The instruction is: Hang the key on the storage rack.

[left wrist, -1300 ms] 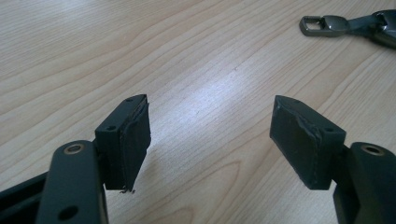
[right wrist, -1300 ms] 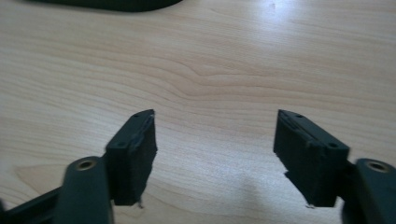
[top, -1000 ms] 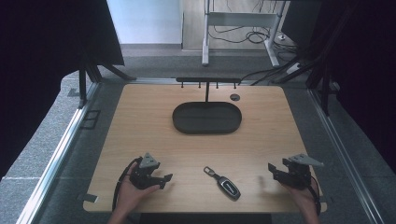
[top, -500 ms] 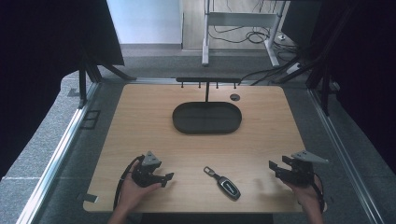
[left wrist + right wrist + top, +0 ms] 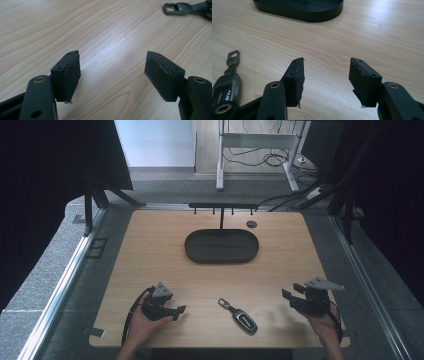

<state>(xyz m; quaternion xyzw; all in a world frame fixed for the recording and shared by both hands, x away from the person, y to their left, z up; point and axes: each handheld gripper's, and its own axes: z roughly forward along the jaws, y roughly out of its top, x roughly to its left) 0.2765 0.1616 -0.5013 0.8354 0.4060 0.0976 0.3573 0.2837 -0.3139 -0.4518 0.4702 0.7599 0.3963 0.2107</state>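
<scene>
Jaws stand wide and empty on both my left gripper (image 5: pixel 175 311) and right gripper (image 5: pixel 289 299), resting low at the desk's (image 5: pixel 150 250) near corners. Between them lies the car key (image 5: pixel 239 315), untouched and within easy reach of either, I judge. Farther back sits a dark oval tray (image 5: pixel 221 246), perhaps its destination. Pale wood grain; grey floor and cables beyond.

bare wooden table (image 5: pixel 150 255) lies open between both grippers and the black oval tray (image 5: pixel 221 246); only the key fob (image 5: pixel 240 316) interrupts the near edge.
</scene>
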